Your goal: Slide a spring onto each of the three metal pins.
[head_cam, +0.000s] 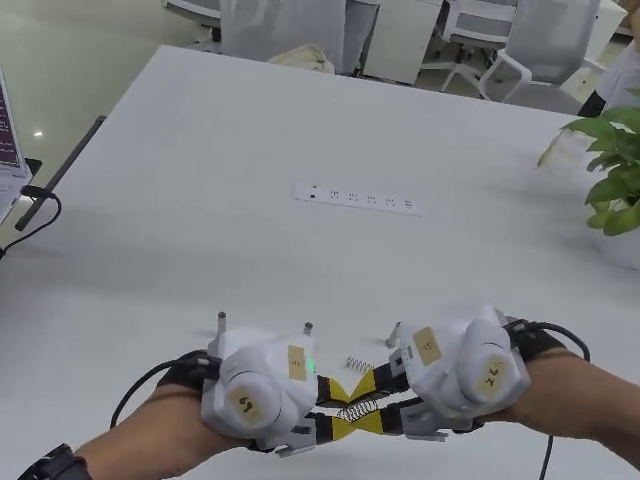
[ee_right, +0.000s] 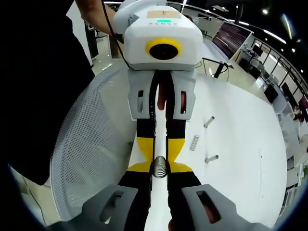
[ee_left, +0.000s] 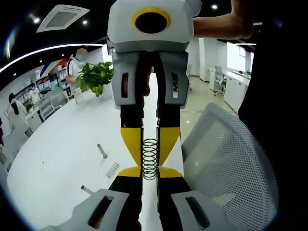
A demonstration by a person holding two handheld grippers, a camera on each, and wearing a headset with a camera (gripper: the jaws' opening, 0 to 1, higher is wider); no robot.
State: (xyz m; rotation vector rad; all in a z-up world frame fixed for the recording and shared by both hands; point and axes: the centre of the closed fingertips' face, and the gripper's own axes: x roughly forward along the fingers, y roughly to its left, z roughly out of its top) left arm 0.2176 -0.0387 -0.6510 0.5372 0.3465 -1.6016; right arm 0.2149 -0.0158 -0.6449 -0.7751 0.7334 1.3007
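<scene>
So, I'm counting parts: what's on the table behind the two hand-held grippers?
Three metal pins and one loose spring; the table beneath the hand-held grippers themselves is covered.

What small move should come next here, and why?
Probably the left gripper lets go, so the right gripper alone can carry the spring to a pin. Both grippers pinch that one spring between them, and all three pins are bare.

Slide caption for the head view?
Left gripper and right gripper, tip to tip, both clamp a spring; a loose spring and three pins sit beyond.
</scene>
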